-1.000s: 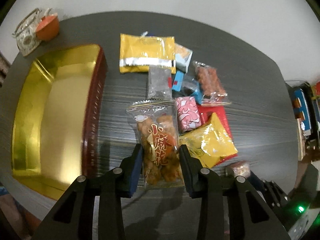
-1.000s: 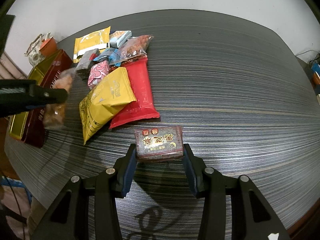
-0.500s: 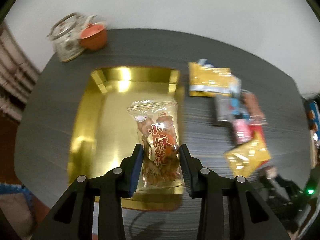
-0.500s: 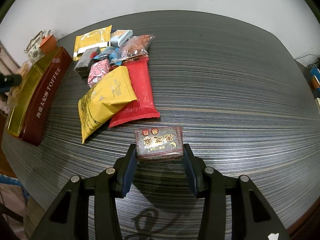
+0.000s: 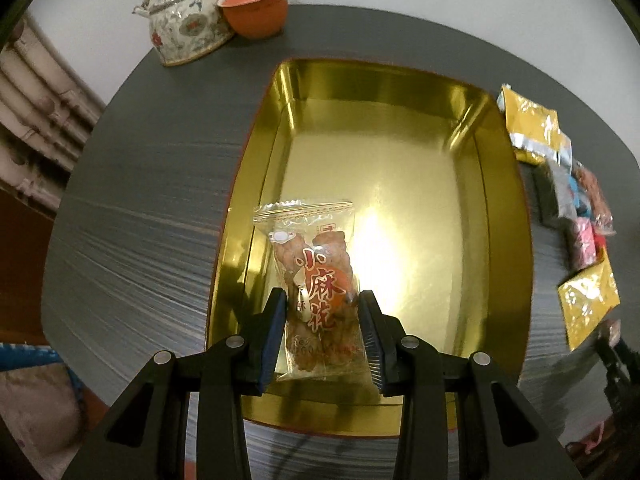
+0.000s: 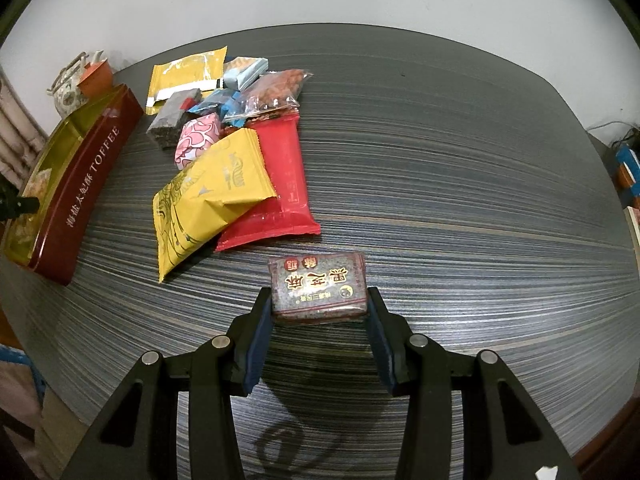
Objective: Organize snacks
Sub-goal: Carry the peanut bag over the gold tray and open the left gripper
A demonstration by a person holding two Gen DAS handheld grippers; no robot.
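Blue-padded fingers of the left gripper pinch a clear packet of fried twists by its lower half, holding it over the near left part of the gold-lined tin, whose floor shows bare around it. Beyond the tin's far left corner, at the bench's far edge, a patterned teapot stands touching an orange lidded cup. The right gripper has its fingers clamped on the two ends of a dark brown wrapped bar, held near the front middle of the bench. Just beyond it lies the heap of snacks: a yellow pouch overlapping a red pouch, a pink sweet, a dark block, blue wrappers, a clear bag of reddish bits and a yellow-and-silver pouch. Left of the heap stands the tin, its maroon side reading TOFFEE.
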